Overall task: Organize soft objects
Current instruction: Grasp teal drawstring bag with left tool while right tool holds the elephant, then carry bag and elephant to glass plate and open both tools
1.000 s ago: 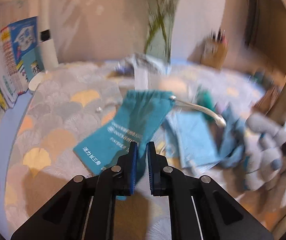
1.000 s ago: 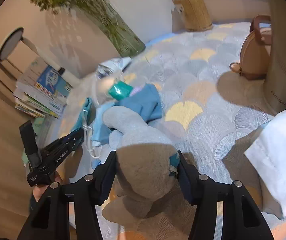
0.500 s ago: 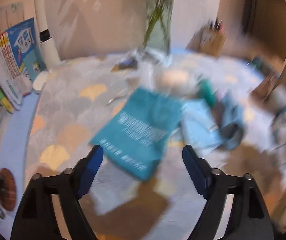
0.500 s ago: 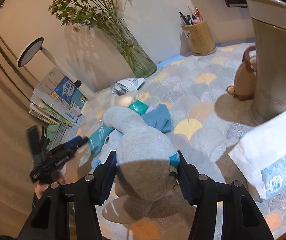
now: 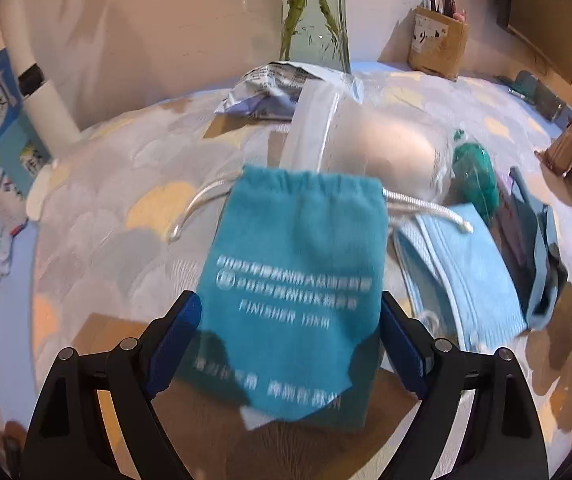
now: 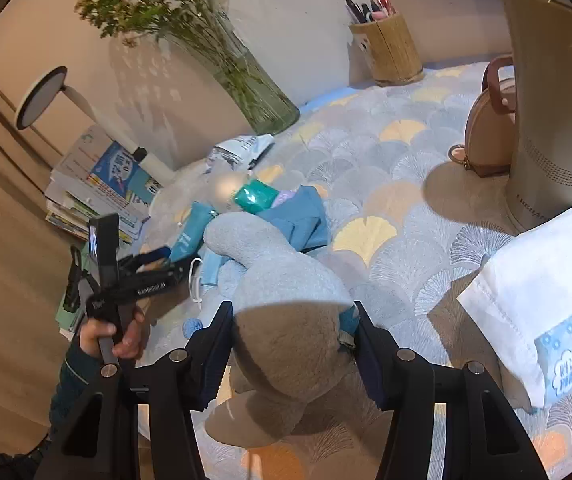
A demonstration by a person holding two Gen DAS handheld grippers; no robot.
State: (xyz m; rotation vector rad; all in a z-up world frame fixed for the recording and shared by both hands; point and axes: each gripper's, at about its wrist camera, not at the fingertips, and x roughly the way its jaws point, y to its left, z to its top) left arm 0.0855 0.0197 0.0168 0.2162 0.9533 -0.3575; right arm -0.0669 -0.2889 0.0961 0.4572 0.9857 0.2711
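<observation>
Pouch [image 5: 298, 264] first — a teal drawstring bag lying flat on the fan-patterned cloth of the counter [image 5: 97, 248], white cord ends trailing from its gathered neck. White print runs across it; only "FINISHER" and something like "10KM" can be read, the other lines being blurred characters. The left hand-held gripper [image 5: 288, 340] hangs over the pouch's lower half with its blue pads spread to either side, not pressing the fabric, and the jaws are closing a little with the pouch between them. From the right wrist view that same gripper shows in a person's hand [image 6: 111, 336], a dark sleeve behind it, and white lettering on its arm that is too small to make out.

Just right of the pouch lies a light-blue mask [image 5: 458, 272], then darker blue cloth [image 5: 534, 240]. Behind the pouch sits a clear bag [image 5: 370, 148] with something pale inside, a green packet [image 5: 476, 172] beside it, and a crumpled printed wrapper [image 5: 269, 88] near the glass vase [image 5: 314, 12].

The right hand-held gripper [image 6: 292, 352] is clamped on a grey-blue plush [image 6: 286, 296], both pads pressed into its body. To the right lies a white tissue pack [image 6: 538, 300] with a blue label — its writing unreadable. A tan tower [image 6: 550, 100] carries faint lettering near its base. Books [image 6: 101, 184] are stacked at the left wall, a pen holder [image 6: 390, 48] at the back.
</observation>
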